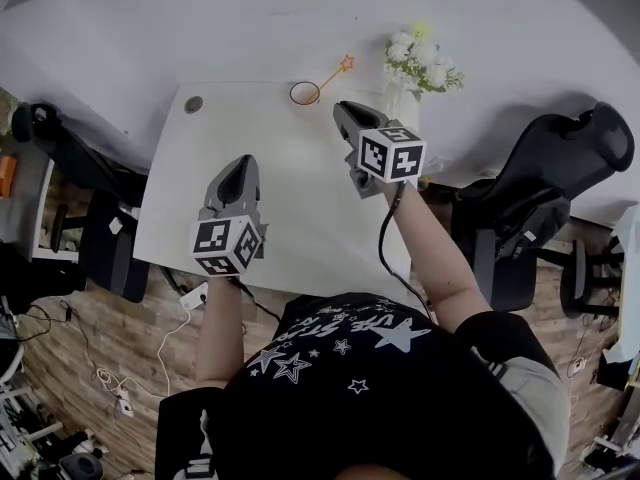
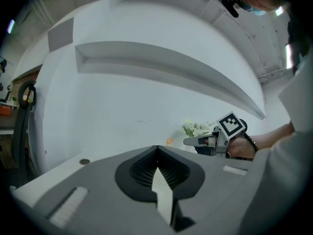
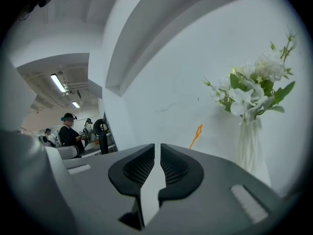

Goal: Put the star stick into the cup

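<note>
Inventory of the desk as seen from beside it.

- Table (image 1: 300,208): white top, filling the middle of the head view, with a round grey grommet (image 1: 193,104) near its upper left corner.
- Cup (image 1: 305,93): orange-rimmed, standing at the far edge of the table, upper centre of the frame.
- Star stick (image 1: 335,74): thin and orange. Its lower end is at the right side of the cup's rim and its star tip points to the upper right. It stands tilted in the right gripper view. Whether its foot sits inside the cup cannot be told.
- Vase (image 1: 392,98) with white flowers (image 1: 418,56): at the table's far right corner, just right of the star stick.
- Left gripper (image 1: 240,164): held over the lower left part of the table, well apart from the cup. Its jaws meet at the tips with nothing between them. Marker cube (image 1: 228,245) at its rear.
- Right gripper (image 1: 345,109): held higher in the frame, near the cup and just beside the vase. Its jaws are narrow, with a thin slit left between them and nothing in it.
- Person: black shirt (image 1: 380,368) printed with stars at the bottom of the frame, both forearms reaching up to the grippers.
- Surroundings: black office chairs (image 1: 560,168) at the right and left edges, and a white power strip (image 1: 195,296) on the floor below the table.
</note>
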A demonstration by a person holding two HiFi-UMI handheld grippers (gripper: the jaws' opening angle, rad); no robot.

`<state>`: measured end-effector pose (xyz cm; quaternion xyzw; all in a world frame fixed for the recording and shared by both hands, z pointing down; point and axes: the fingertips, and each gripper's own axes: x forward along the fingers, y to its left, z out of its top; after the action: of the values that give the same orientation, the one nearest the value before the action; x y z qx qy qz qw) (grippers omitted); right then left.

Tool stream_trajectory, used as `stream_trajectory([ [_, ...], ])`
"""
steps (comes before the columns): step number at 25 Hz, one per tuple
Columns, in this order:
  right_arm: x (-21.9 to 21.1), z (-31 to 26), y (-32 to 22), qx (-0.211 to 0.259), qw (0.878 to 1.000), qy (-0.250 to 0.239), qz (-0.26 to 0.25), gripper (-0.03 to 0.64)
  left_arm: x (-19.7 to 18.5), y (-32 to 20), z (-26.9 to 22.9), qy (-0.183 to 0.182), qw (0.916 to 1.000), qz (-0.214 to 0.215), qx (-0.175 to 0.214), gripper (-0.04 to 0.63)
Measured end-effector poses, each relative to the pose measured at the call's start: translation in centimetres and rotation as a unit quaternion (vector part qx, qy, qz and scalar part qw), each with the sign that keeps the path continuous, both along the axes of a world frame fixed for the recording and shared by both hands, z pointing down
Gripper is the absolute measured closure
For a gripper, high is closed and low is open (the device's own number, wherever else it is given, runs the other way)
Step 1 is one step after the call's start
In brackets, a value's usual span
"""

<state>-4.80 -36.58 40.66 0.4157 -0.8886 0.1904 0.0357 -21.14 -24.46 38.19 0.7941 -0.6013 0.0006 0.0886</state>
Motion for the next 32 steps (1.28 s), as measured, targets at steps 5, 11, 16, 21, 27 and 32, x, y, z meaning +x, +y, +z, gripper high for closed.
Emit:
stream_trajectory([
  [5, 1.2, -1.5, 2.5, 0.014, 1.000, -0.013, -0.011, 0.600, 1.6, 2.5, -1.4, -0.004, 0.9998, -0.009, 0.014, 0.592],
  [11, 3.1, -2.0, 6.0, 0.024, 0.999, -0.012, -0.029, 0.601, 3.7, 5.9, -1.5, -0.008, 0.9996, -0.021, 0.015, 0.592],
  [16, 5.3, -1.7, 8.8, 0.028, 0.999, -0.001, -0.037, 0.601, 5.9, 8.9, -1.2, -0.010, 0.9994, -0.030, 0.016, 0.592],
  [21, 6.9, -1.5, 11.7, 0.027, 0.998, -0.007, -0.050, 0.601, 7.8, 12.2, -0.8, -0.013, 0.9989, -0.042, 0.015, 0.592],
  [27, 8.5, -0.5, 16.1, 0.025, 0.997, -0.001, -0.071, 0.601, 9.9, 16.6, 0.1, -0.016, 0.9984, -0.053, 0.010, 0.592],
  [32, 10.7, 0.1, 19.4, 0.023, 0.997, -0.001, -0.078, 0.601, 12.3, 19.8, 0.9, -0.017, 0.9984, -0.053, 0.004, 0.592],
])
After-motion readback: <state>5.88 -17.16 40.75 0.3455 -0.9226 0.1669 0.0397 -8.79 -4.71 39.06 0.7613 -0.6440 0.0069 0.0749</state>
